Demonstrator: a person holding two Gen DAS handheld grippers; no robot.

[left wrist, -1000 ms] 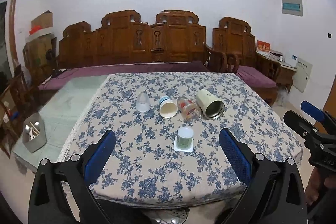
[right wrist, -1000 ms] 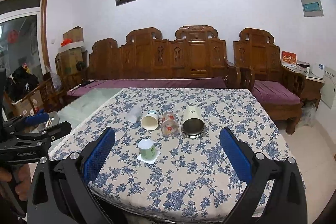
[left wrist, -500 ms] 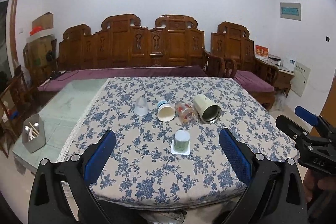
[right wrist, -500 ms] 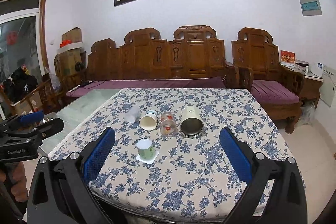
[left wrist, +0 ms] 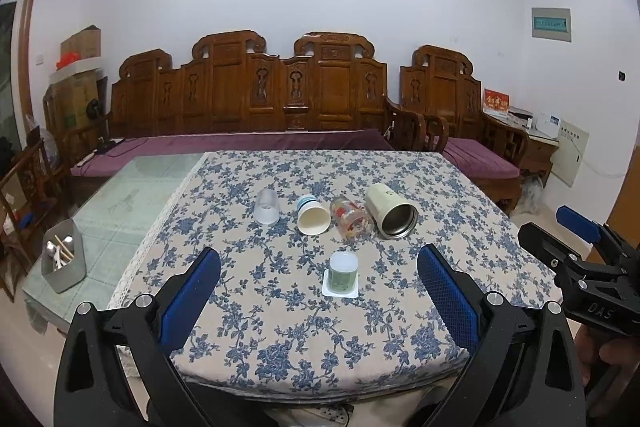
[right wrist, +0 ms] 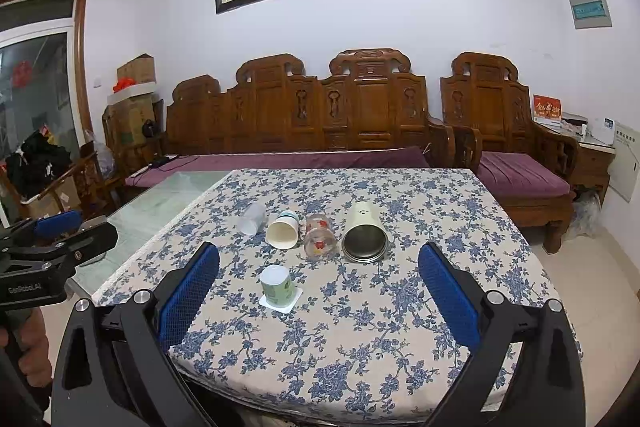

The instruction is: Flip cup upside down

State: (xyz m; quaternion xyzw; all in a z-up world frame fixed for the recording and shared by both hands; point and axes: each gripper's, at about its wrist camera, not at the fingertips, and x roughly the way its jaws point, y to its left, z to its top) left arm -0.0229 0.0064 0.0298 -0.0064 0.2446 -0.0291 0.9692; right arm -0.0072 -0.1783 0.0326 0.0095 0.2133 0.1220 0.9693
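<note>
Several cups lie on their sides in a row mid-table: a clear plastic cup (left wrist: 266, 206) (right wrist: 251, 219), a white paper cup (left wrist: 313, 216) (right wrist: 283, 230), a flower-printed glass (left wrist: 352, 219) (right wrist: 319, 236) and a cream metal tumbler (left wrist: 392, 211) (right wrist: 364, 238). A small green cup (left wrist: 342, 272) (right wrist: 276, 282) stands on a white coaster nearer me. My left gripper (left wrist: 319, 285) and right gripper (right wrist: 319, 285) are both open and empty, held back before the table's front edge.
The table wears a blue floral cloth (left wrist: 280, 307); its left part is bare glass (left wrist: 120, 195). A metal tin with utensils (left wrist: 63, 261) sits at the left edge. A wooden sofa (left wrist: 288, 99) stands behind the table.
Both grippers have drawn back and tilted up a little; the table and cups sit slightly lower and farther in both views. Nothing on the table has moved.
</note>
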